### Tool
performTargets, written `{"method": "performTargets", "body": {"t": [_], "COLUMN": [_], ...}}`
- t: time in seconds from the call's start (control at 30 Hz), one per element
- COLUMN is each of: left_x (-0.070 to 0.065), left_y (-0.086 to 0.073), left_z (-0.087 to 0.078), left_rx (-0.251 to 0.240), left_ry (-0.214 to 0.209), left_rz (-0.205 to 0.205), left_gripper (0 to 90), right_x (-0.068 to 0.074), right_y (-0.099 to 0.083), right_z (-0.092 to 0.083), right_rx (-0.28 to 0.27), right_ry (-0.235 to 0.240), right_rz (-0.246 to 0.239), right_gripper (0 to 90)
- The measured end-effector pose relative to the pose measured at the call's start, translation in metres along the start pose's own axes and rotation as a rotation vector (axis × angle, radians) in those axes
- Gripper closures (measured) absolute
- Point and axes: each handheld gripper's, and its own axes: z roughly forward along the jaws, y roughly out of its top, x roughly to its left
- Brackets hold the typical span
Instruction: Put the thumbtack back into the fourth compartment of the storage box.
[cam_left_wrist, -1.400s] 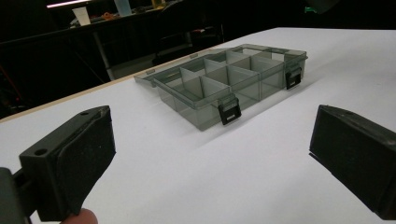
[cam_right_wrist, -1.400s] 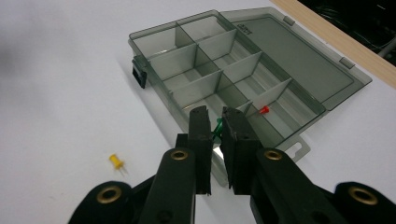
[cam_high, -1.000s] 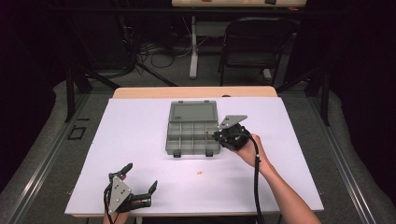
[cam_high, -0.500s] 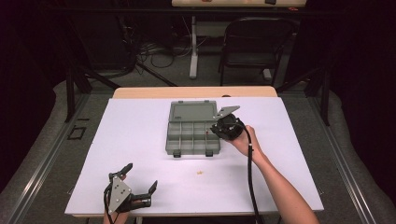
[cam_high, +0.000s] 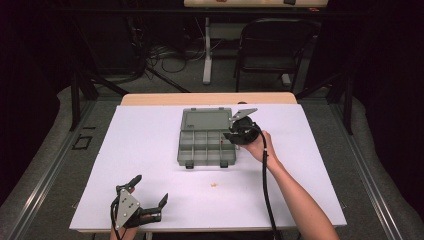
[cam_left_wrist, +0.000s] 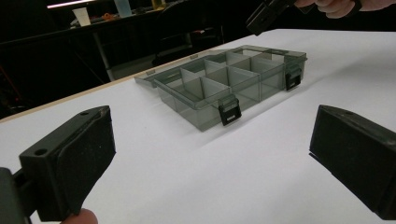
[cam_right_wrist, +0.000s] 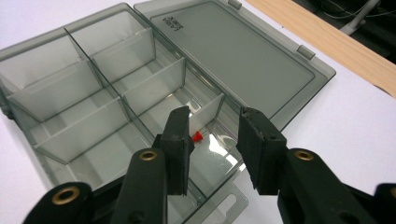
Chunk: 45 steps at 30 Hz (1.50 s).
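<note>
Right gripper view looks down on the right tool (cam_right_wrist: 212, 135), its jaws just parted and standing released above a small red piece (cam_right_wrist: 197, 136) lying loose on the floor of a corner compartment of the organizer box (cam_right_wrist: 93, 98). That suggests the piece has been dropped off. Smoky clear plastic, thin dividers, lid flat open behind. Near the box on the white table (cam_high: 150, 150) lies a tiny tan bit (cam_high: 214, 185). Left tool (cam_high: 150, 197) rests spread and empty.

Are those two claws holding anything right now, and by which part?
Nothing is held. The right gripper has just opened over the box, a small red piece lying below; the left gripper is open.
</note>
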Motion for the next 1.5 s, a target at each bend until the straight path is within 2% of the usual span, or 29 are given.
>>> {"method": "performTargets", "body": {"t": [0.17,0.27,0.37,0.57,0.67,0.73,1.07,1.5], "left_x": [0.0,0.0,0.0,0.0,0.0,-0.001,-0.001,-0.001], "left_y": [0.0,0.0,0.0,0.0,0.0,0.0,0.0,0.0], "left_z": [0.0,0.0,0.0,0.001,0.001,0.001,0.001,0.001], "left_rx": [-0.003,-0.001,-0.001,-0.001,-0.001,-0.001,0.0,0.0], "left_ry": [0.003,0.003,0.003,0.003,0.003,0.003,0.001,0.001], "left_rz": [-0.002,-0.001,-0.001,-0.001,-0.001,-0.001,0.001,0.002], "left_gripper": [0.0,0.0,0.0,0.0,0.0,0.0,0.0,0.0], "right_x": [0.001,0.003,0.006,0.016,0.027,0.029,0.057,0.085], "right_y": [-0.001,-0.002,-0.005,-0.008,-0.011,-0.011,-0.018,-0.034], "right_z": [-0.008,-0.012,-0.016,-0.024,-0.03,-0.031,-0.038,-0.031], "right_rx": [-0.004,-0.006,-0.003,-0.001,-0.005,-0.005,0.006,0.036], "right_ry": [0.008,0.008,0.024,0.067,0.097,0.1,0.157,0.229], "right_rz": [-0.003,-0.004,-0.007,-0.03,-0.055,-0.06,-0.115,-0.152], "right_gripper": [58.9,51.5,40.5,27.9,22.2,21.6,15.2,10.5]}}
